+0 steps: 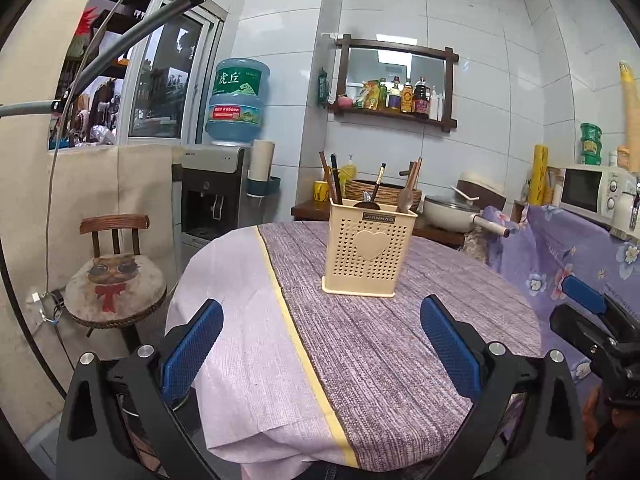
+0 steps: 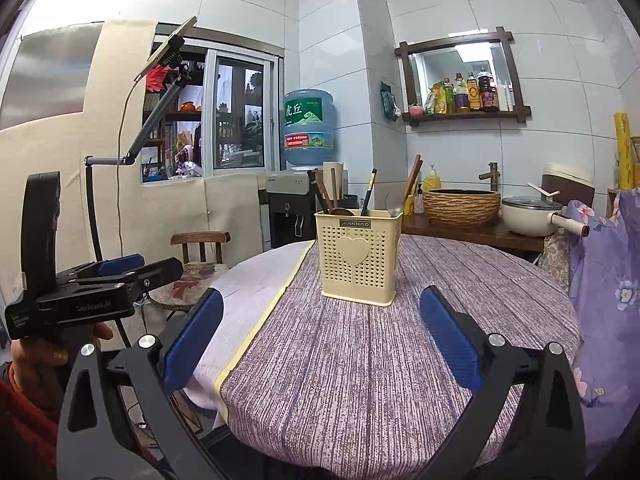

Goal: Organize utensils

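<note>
On round table [image 1: 400, 360], utensil holder [image 1: 368, 246] stands upright.

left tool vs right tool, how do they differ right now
The left tool hangs over the pale-lilac side of the tablecloth and its yellow stripe; the right tool hangs over the striped purple side. The utensil holder sits right of centre for the left tool, centred for the right. Both are open and empty.
</note>
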`<state>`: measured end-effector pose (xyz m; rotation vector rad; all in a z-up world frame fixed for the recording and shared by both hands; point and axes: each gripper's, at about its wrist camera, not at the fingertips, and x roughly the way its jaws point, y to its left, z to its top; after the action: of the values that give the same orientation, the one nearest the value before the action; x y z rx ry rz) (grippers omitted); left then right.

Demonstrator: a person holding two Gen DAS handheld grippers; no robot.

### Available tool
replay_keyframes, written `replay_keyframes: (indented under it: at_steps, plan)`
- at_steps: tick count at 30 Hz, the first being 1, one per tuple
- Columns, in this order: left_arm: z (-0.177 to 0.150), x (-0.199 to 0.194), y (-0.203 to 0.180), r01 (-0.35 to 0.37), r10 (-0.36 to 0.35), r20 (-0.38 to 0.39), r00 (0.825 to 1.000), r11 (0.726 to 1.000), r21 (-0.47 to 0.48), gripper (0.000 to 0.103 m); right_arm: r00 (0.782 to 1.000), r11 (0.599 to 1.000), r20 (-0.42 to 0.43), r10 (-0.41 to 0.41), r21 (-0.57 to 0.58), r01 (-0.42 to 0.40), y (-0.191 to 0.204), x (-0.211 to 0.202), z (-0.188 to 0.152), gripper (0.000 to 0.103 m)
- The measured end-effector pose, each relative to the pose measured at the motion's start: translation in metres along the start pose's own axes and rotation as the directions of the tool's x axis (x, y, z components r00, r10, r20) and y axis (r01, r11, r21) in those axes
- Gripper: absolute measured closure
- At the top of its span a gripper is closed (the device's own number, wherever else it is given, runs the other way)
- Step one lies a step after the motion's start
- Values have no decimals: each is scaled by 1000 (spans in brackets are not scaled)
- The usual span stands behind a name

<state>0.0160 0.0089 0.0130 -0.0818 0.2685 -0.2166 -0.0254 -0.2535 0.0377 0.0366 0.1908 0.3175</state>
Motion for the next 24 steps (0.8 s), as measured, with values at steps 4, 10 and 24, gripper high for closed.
replay_keyframes:
  at_steps: [4,10,24]
  plan:
    - [-1,-2,-4,-12,12,12,1000,1000,17,5,1000,1000,-6,-8,-6,8,-3,-2,-1,6]
    - [-2,-3,-7,-5,5,11,1000,1000,17,5,1000,1000,-5,-3,10,3,-8,-4,0,6]
    - [-2,-4,-6,-9,8,7,1000,1000,13,5,1000,1000,-19,2,22,-2,-12,0,-1,6]
